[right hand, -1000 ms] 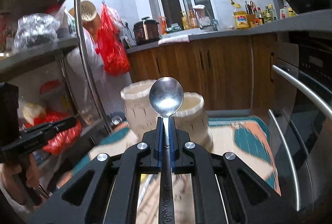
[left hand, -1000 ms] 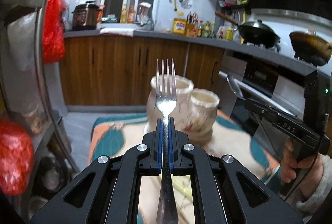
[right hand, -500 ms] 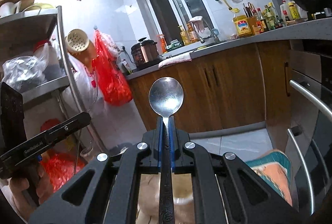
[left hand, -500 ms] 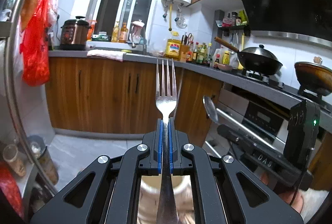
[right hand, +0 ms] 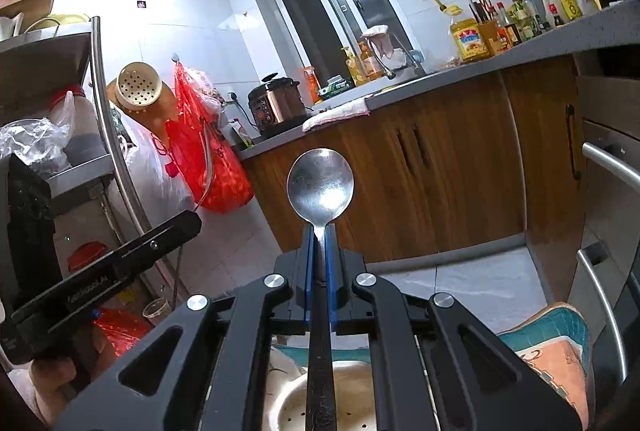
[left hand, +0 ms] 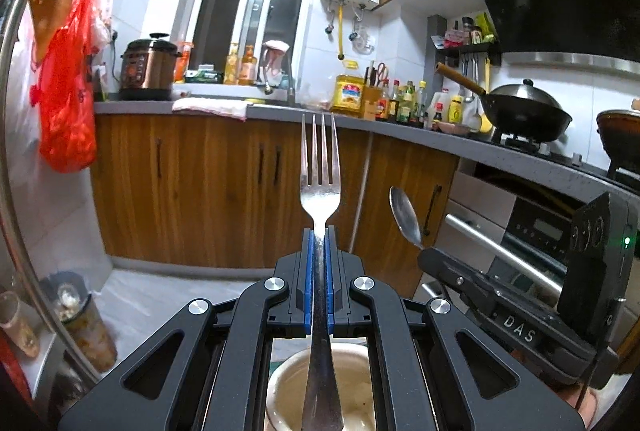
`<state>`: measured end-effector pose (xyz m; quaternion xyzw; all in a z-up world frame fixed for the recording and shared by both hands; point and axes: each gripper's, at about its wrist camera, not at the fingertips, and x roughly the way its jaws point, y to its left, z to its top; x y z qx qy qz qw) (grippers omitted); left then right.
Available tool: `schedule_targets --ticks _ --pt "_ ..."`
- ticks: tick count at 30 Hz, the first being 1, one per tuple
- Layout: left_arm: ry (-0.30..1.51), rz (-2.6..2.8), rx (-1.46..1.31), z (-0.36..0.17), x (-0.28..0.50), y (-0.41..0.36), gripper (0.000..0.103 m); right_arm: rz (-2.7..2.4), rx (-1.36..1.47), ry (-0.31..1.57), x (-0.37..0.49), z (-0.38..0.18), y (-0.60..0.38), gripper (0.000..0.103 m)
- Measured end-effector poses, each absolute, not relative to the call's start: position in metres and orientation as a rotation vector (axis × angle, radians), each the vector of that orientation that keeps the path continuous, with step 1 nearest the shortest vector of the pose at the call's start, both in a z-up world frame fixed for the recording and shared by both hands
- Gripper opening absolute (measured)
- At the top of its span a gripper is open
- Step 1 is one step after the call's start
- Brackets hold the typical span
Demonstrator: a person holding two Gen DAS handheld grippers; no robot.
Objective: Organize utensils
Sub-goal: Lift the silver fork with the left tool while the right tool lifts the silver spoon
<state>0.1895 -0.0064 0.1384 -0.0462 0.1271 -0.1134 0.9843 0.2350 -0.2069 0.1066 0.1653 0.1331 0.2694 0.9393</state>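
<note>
L gripper (left hand: 319, 231) is clamped on a steel fork (left hand: 320, 187), blue pads either side of its neck, tines up, handle running down over the open mouth of a cream ceramic holder (left hand: 288, 383). Only the L view shows the wok (left hand: 524, 115) on the stove, plus the R tool side-on. R gripper (right hand: 319, 231) is clamped on a shiny round-bowled spoon (right hand: 320, 187), its dark handle above a perforated cream holder (right hand: 352, 407). R view alone shows the metal rack (right hand: 100, 103) and teal/orange mat (right hand: 556, 343)
</note>
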Motion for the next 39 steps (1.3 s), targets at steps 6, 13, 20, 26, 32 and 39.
schedule_targets --ticks 6,13,20,26,32,39 --pt "0.266 -0.224 -0.091 0.126 0.189 -0.003 0.006 0.529 0.323 0.273 0.236 0.098 -0.204 0.006" --pt "0.273 -0.238 -0.084 0.119 0.178 0.002 0.006 0.501 0.284 0.267 0.233 0.095 -0.202 0.006" --pt "0.269 -0.245 -0.083 0.117 0.166 0.001 0.006 0.469 0.268 0.248 0.234 0.099 -0.197 0.006" --pt "0.273 -0.255 -0.076 0.115 0.163 -0.001 0.006 0.468 0.253 0.268 0.237 0.093 -0.193 0.006" --pt "0.277 -0.258 -0.072 0.114 0.162 -0.003 0.006 0.459 0.249 0.285 0.236 0.087 -0.195 0.006" --pt "0.290 -0.251 -0.068 0.112 0.158 -0.002 0.006 0.451 0.224 0.322 0.218 0.083 -0.206 0.006"
